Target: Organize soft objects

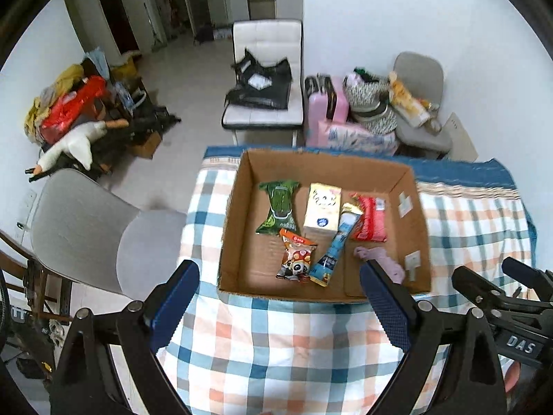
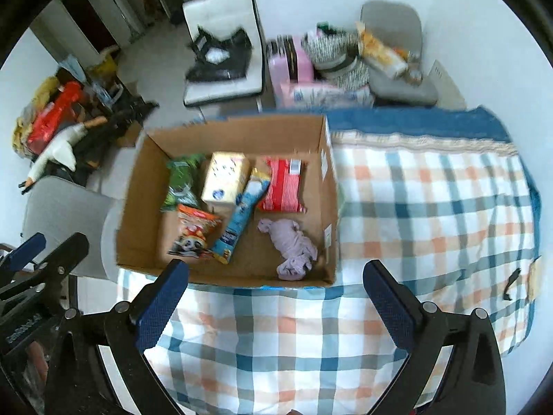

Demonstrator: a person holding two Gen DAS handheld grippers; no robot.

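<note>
Inside the box near the table's far edge lies a crumpled purple cloth: light, limp, best pinched at its bunched middle; left gripper and right gripper both gape empty

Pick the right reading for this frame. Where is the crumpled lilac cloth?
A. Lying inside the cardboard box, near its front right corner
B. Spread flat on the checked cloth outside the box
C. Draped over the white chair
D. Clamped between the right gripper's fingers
A. The right wrist view shows the lilac cloth bunched on the floor of the cardboard box, beside the red packet, with the right gripper open and empty.
</note>
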